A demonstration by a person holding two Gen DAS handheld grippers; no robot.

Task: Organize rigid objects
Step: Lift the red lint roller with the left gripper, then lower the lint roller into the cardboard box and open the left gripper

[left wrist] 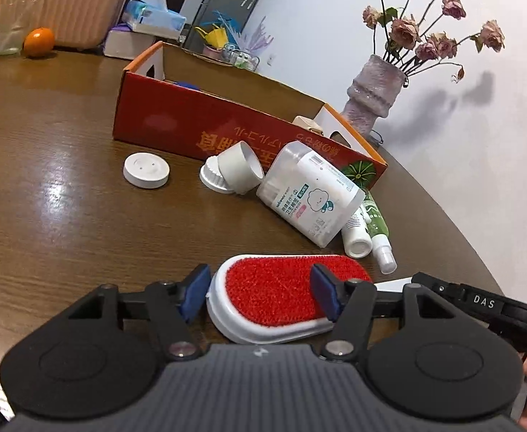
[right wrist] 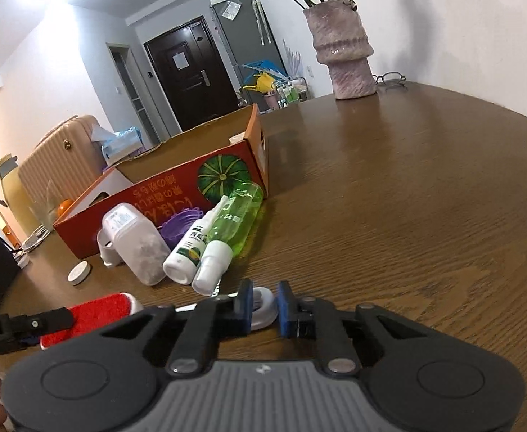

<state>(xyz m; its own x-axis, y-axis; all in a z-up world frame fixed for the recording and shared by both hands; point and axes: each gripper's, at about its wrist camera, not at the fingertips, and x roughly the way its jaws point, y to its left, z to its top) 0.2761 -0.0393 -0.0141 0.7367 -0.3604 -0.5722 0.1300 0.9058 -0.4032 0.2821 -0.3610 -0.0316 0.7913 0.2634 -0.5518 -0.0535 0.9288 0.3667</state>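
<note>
Bristles of red covered the top of the white-bodied lint brush point(left wrist: 278, 297), which lay flat on the wooden bench point(left wrist: 65, 216) near its front edge. The left tongs point(left wrist: 260, 293) straddled the brush, pads at either side, whether pressing I cannot tell. The right tongs point(right wrist: 264, 306), angled downward, were clenched on a small white cap point(right wrist: 263, 307) beside the brush's handle end. Behind, a red cardboard box point(left wrist: 206, 122) stood open; only a pale object showed at its far corner. A cotton-swab jar point(left wrist: 310, 194), white bottle point(right wrist: 186, 252) and green spray bottle point(right wrist: 233, 228) lay against it.
</note>
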